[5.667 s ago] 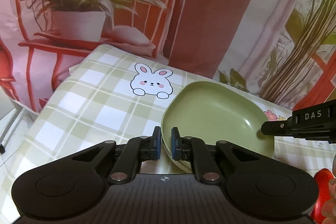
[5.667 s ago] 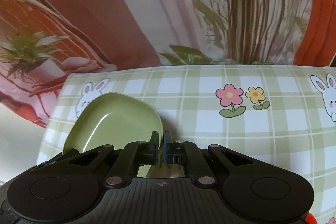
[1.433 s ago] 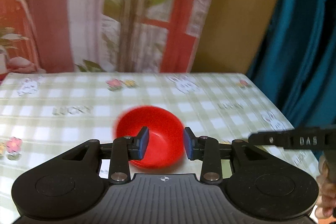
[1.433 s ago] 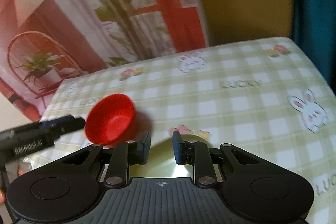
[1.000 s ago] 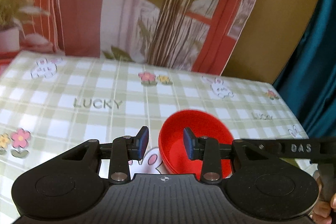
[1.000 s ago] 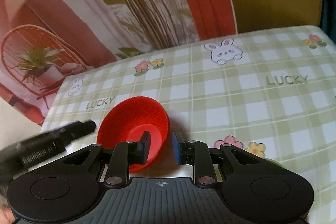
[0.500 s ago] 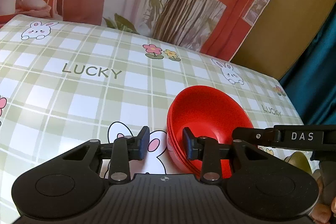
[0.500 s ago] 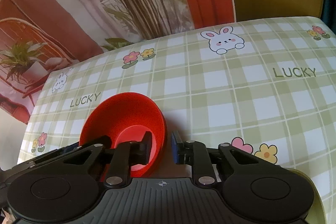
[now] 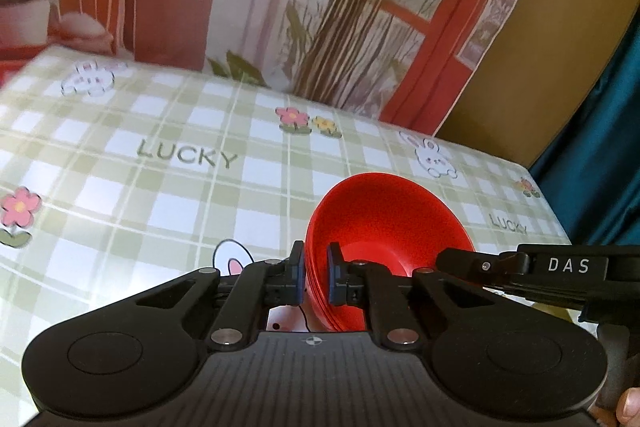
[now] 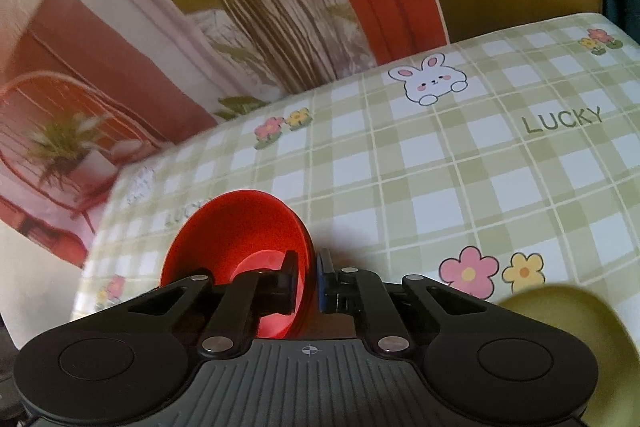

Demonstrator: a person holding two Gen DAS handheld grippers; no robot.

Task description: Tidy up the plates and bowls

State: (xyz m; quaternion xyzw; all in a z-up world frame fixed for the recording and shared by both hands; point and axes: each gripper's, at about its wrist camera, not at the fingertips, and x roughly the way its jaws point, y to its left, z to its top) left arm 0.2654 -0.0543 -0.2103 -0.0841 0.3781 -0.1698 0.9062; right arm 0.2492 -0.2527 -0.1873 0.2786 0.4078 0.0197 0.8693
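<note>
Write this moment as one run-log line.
left gripper: shut on red bowl rim | right gripper: shut on opposite rim | green dish: beside

A glossy red plastic bowl (image 9: 384,223), round and deep, sits tipped on the checked surface (image 9: 168,195), its hollow open to view; ridged lines along its near rim suggest several nested together. A dull olive-green plate (image 10: 560,315) lies just beside it, only its blurred edge visible.
</note>
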